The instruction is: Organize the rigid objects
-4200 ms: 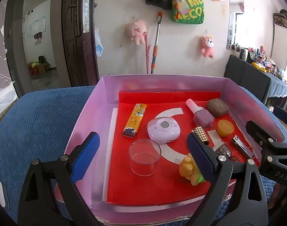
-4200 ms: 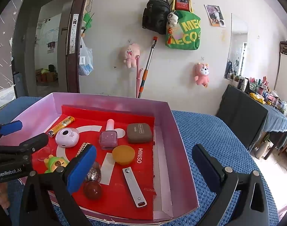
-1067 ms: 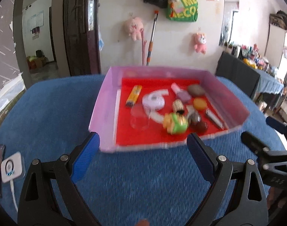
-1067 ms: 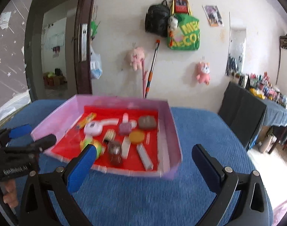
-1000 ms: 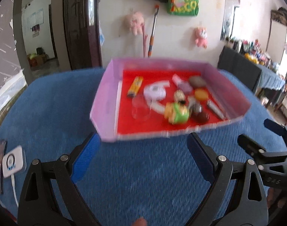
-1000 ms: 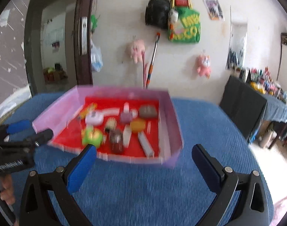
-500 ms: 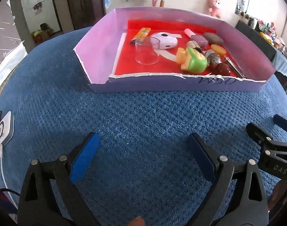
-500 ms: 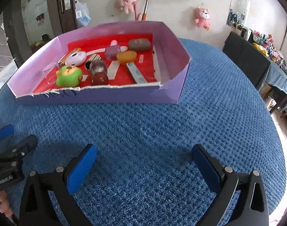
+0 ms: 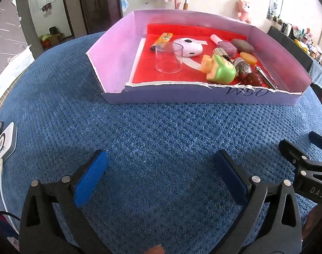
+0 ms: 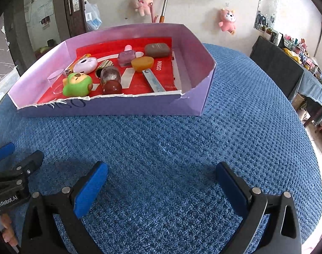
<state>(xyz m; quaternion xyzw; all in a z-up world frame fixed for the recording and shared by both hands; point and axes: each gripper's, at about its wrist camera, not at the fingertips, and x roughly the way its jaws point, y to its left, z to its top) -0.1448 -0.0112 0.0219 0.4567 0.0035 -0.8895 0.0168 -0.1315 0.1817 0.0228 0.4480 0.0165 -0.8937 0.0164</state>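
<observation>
A purple box (image 9: 116, 48) with a red floor stands on the blue cloth (image 9: 161, 131); it also shows in the right wrist view (image 10: 194, 48). Inside lie a clear cup (image 9: 168, 58), a green toy (image 9: 221, 71), a white case (image 9: 189, 47), an orange lighter (image 9: 164, 38), a nail polish bottle (image 9: 225, 46), a brown case (image 9: 242, 44), an orange disc (image 9: 248, 58) and a nail clipper (image 10: 153, 80). My left gripper (image 9: 161, 175) is open and empty, low over the cloth in front of the box. My right gripper (image 10: 162, 182) is open and empty beside it.
A white charger pad with a cable (image 9: 3, 146) lies on the cloth at the far left. A dark-covered table (image 10: 288, 69) with clutter stands at the right. A door (image 10: 72, 4) and a wall with hanging toys are behind the box.
Both grippers have pulled back from over the box and dropped low over the cloth. The box now lies farther ahead, and both stay open.
</observation>
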